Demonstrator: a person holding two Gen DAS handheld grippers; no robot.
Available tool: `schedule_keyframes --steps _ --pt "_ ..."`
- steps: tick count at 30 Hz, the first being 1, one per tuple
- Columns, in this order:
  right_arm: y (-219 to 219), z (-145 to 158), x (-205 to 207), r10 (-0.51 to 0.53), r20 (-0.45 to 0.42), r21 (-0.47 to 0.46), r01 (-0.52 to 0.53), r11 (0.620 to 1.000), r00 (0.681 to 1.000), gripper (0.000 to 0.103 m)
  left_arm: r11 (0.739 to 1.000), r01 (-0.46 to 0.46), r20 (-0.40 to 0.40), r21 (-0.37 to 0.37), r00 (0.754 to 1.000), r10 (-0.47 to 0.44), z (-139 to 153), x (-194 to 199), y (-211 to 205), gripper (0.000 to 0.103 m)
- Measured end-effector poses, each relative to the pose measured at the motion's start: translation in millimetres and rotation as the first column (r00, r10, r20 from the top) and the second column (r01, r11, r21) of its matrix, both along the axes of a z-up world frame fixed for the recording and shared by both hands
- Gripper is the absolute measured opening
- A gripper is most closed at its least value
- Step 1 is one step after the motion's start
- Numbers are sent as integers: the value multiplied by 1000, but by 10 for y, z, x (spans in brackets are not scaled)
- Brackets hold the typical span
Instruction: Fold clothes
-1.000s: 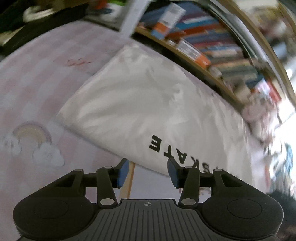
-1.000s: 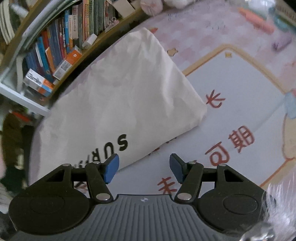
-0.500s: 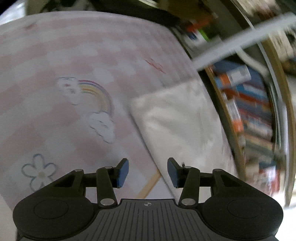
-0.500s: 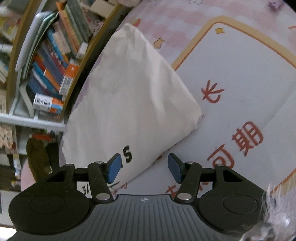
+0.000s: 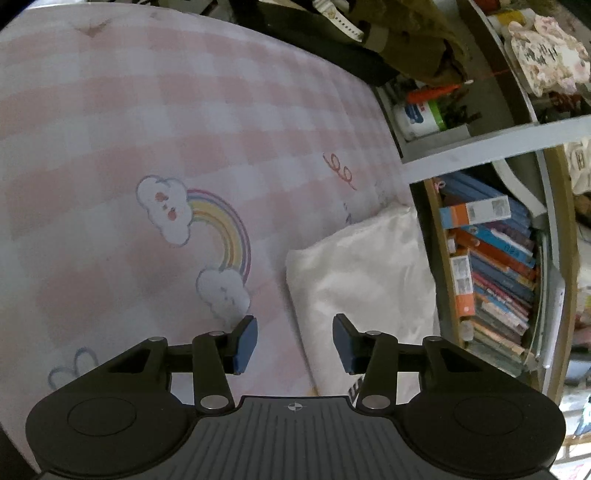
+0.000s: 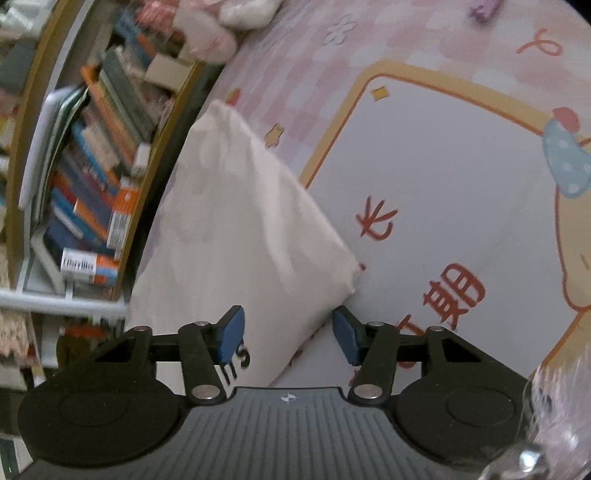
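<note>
Folded white cotton garment with black lettering (image 6: 240, 229) is lying flat on a pink-and-white checked play mat (image 5: 129, 122), along the mat's edge nearest a wooden bookshelf crammed with colourful books (image 5: 491, 266). Seen from the left wrist camera, the left gripper (image 5: 294, 342) is hovering above the mat with its blue-padded fingers (image 5: 245, 339) spread apart and holding nothing; one corner of the garment (image 5: 362, 280) is lying just ahead, beside a printed rainbow with two clouds (image 5: 207, 229). From the right wrist camera, the right gripper (image 6: 288, 334) is likewise hanging with its jaws parted and empty, directly over the garment's near edge, where a few black letters are showing by the left blue pad (image 6: 231, 334). The garment's pointed corner is touching a white panel with a yellow border and red Chinese characters (image 6: 443, 184) printed on the mat. Pink plush toys (image 6: 218, 26) are sitting at the mat's far edge.
</note>
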State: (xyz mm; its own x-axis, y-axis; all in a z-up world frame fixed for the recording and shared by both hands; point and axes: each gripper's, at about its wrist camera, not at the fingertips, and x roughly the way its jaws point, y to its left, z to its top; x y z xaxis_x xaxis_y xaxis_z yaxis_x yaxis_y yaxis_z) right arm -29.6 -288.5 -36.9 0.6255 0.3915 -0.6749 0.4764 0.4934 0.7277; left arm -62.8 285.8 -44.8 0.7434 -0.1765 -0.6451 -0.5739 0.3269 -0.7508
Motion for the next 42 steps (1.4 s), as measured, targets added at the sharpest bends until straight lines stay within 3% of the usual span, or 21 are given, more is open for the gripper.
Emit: schedule_keyframes --steps 3,5,6,7,9,11,13,15,19,23,26,29,32,33,35,38,40,42 --pt "32 8 43 -21 -6 -39 21 999 1000 40 1000 -15 8 -5 1000 15 -11 90 61 42" --pt "76 3 104 -19 -17 -89 17 996 1000 13 1000 -17 8 7 1000 17 -8 177 76 39" --pt "93 -2 151 -9 -19 -111 7 994 1000 11 1000 -21 1 10 1000 21 -12 221 86 32" --pt "104 32 194 5 -2 -138 -5 990 1000 7 1000 -19 -12 10 1000 19 -25 266 96 16" --pt "121 154 277 40 58 -199 -27 980 998 6 1000 2 -42 8 999 -2 -51 348 100 5" --pt "99 177 237 52 59 -228 -37 973 997 5 998 52 -40 47 998 -50 27 376 36 3" --pt "68 175 166 59 46 -248 -45 968 997 5 983 126 -1 133 992 -127 206 293 -81 3" --pt "38 174 95 64 33 -268 -53 962 997 5 973 165 12 159 986 -169 273 168 -133 3" --pt "-24 170 -47 76 6 -308 -70 949 997 5 979 176 -54 107 984 -171 21 15 -83 3" --pt "-11 60 -90 58 -14 -307 -60 950 998 5 983 169 -38 72 985 -167 -51 -37 -54 7" --pt "33 54 -104 60 -15 -321 -61 945 998 7 987 158 -25 39 987 -157 -86 -29 -38 13" --pt "56 25 -129 62 -12 -328 -62 943 998 7 988 152 16 2 988 -152 -120 -18 -23 26" --pt "81 23 -128 68 -11 -338 -67 939 998 7 988 154 21 -3 988 -154 -134 50 -61 26" --pt "86 24 -128 69 -11 -341 -69 938 998 7 988 156 14 2 988 -156 -130 80 -73 21" --pt "89 21 -132 73 -12 -340 -73 937 997 7 985 173 -18 26 985 -173 -109 154 -102 5" --pt "79 24 -131 80 -14 -336 -80 938 997 5 957 259 -11 134 966 -260 50 216 -193 3" --pt "59 35 -144 81 -9 -329 -79 941 997 5 934 286 49 215 952 -303 261 167 -234 3" --pt "39 53 -163 83 -7 -330 -81 941 997 5 929 279 96 244 946 -309 402 93 -219 3"
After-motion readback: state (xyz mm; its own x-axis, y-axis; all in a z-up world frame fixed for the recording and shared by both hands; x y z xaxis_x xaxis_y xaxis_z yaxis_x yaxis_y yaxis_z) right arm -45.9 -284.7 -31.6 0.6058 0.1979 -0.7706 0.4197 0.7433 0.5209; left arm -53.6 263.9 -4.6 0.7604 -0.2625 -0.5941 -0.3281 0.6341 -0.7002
